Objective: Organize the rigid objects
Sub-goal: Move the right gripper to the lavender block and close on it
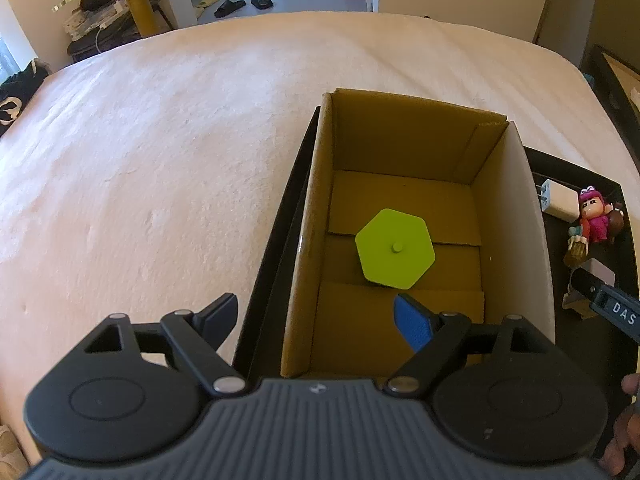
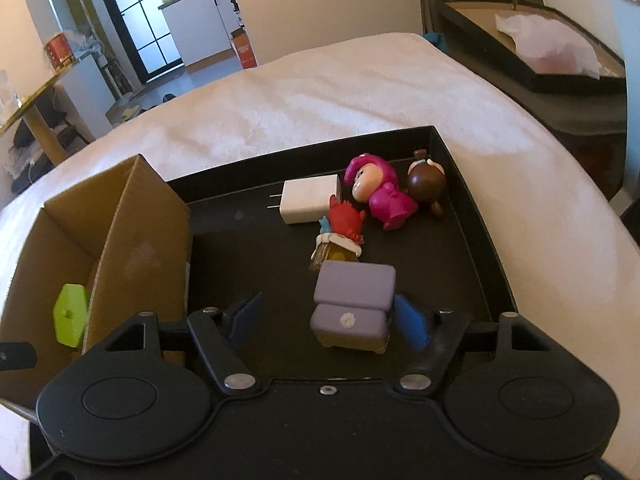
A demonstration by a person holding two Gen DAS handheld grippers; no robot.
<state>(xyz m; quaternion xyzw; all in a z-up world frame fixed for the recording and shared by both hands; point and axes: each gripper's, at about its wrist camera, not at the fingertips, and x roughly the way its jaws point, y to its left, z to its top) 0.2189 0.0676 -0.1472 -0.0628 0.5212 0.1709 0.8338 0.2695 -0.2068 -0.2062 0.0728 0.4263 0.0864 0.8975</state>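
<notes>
My left gripper (image 1: 316, 316) hangs open and empty over the near end of a cardboard box (image 1: 512, 216). A lime-green hexagonal piece (image 1: 394, 250) lies flat on the box floor. In the right wrist view the same box (image 2: 136, 232) stands in the left part of a black tray (image 2: 256, 264), with the green hexagon (image 2: 71, 316) visible inside it. My right gripper (image 2: 328, 318) is open around a small purple toy sofa (image 2: 352, 304). Its right pad sits close beside the sofa and its left pad stands well apart.
Beyond the sofa the tray holds a white charger (image 2: 308, 200), a pink doll (image 2: 380, 196), a brown-haired figure (image 2: 427, 184) and a red figure (image 2: 347, 224). The tray rests on a white bed cover (image 1: 180, 140). A second black tray (image 2: 540, 72) stands at the back right.
</notes>
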